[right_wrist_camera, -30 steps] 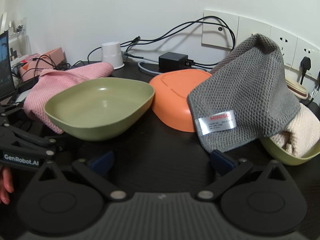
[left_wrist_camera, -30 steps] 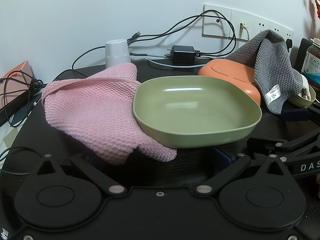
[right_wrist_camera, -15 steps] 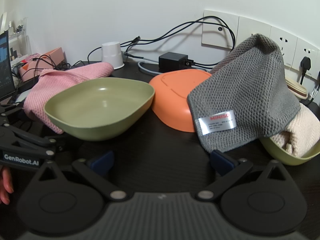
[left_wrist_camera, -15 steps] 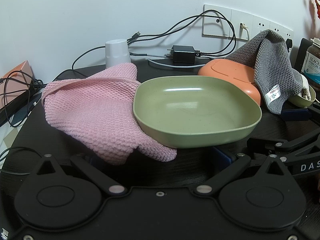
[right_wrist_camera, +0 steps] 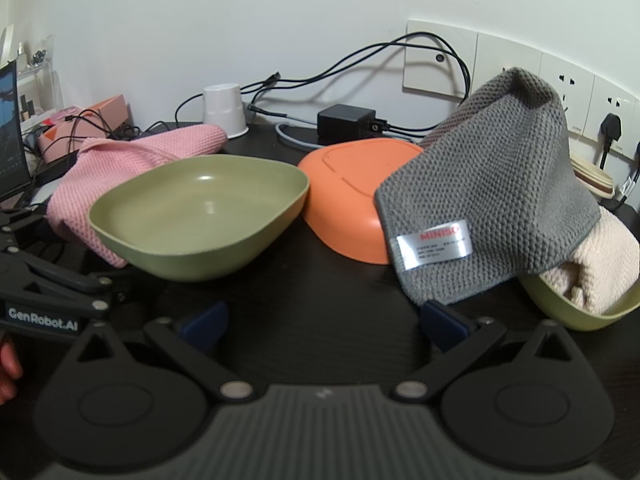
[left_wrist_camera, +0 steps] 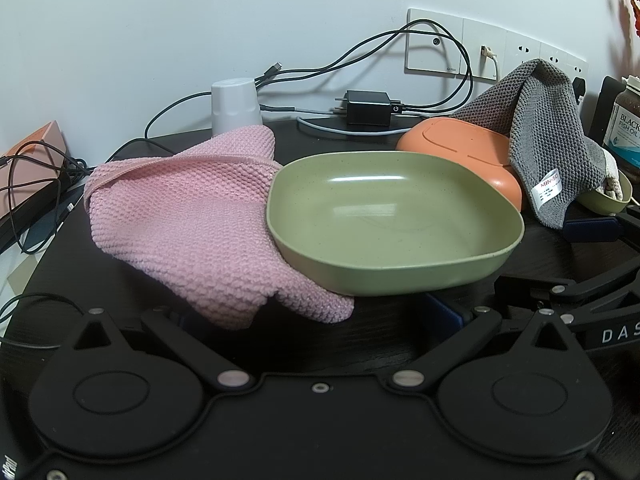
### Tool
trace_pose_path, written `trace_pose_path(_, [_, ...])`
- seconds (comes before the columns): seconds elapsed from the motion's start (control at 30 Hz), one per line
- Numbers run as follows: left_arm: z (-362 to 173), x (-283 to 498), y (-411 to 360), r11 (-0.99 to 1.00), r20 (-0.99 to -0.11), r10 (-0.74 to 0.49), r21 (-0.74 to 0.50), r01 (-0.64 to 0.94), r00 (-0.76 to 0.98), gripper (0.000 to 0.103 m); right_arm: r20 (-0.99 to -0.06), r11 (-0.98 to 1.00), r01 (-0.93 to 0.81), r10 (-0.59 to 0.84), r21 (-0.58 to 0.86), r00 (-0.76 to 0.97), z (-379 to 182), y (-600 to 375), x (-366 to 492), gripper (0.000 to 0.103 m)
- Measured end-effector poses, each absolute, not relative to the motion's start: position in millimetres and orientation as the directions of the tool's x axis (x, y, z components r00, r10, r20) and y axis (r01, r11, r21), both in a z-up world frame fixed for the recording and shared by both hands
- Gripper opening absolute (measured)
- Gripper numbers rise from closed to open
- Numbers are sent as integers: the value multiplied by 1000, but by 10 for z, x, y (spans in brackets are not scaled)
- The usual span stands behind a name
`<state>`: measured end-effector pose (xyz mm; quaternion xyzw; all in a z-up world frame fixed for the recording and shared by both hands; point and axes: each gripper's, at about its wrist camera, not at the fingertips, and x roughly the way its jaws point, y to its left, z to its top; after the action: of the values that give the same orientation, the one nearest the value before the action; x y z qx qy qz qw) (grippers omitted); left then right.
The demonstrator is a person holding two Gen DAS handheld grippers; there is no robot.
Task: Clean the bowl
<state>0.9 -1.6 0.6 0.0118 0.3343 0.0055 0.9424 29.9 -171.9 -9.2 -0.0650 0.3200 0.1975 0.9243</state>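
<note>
An empty green bowl [left_wrist_camera: 394, 220] [right_wrist_camera: 200, 216] stands on the black table [left_wrist_camera: 384, 344], its left side resting on a crumpled pink cloth [left_wrist_camera: 188, 224] [right_wrist_camera: 132, 164]. My left gripper [left_wrist_camera: 316, 314] is open just in front of the bowl; its right blue pad sits under the bowl's near rim and the pink cloth covers the left one. My right gripper [right_wrist_camera: 324, 320] is open and holds nothing, its fingers low on the table between the bowl and a grey cloth [right_wrist_camera: 488, 200].
An upturned orange bowl [right_wrist_camera: 352, 196] sits behind, with the grey cloth draped over its right side. At far right, a second green bowl [right_wrist_camera: 560, 308] holds a beige cloth [right_wrist_camera: 600, 264]. A white cup [left_wrist_camera: 236, 106], a charger [left_wrist_camera: 368, 108] and cables line the wall. A bottle [left_wrist_camera: 624, 120] stands right.
</note>
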Motion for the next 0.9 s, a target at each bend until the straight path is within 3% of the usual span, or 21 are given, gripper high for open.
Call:
trace_pose_path(0.27, [102,-59,42,999,-622,-9,24,30,783,103,-618,893,-449,348,-10,705,-28,-1739,287,102])
trace_pose_path(0.47, [527,-305,229,997,-489,-78,-62,55,869,103,-503,886,-465,401,-1,765,146,-1799,127,102])
trace_pose_path(0.57, [690,-321,282,991,-466,-118,-107,77,877,103,-474,874,-487,434,14,766,190,-1812,83,103])
trace_pose_path(0.7, [794,-249,311,997,-391,-66,-54,49,918,103,-446,876,-481,427,-9,787,213,-1802,79,103])
trace_pose_path(0.8, [724,-181,351,999,-327,-31,-49,16,944,103,-474,870,-492,415,-45,777,196,-1774,111,102])
trace_pose_path(0.9, [615,-151,348,999,-337,-30,-21,24,941,103,-464,857,-506,411,-96,784,185,-1733,93,103])
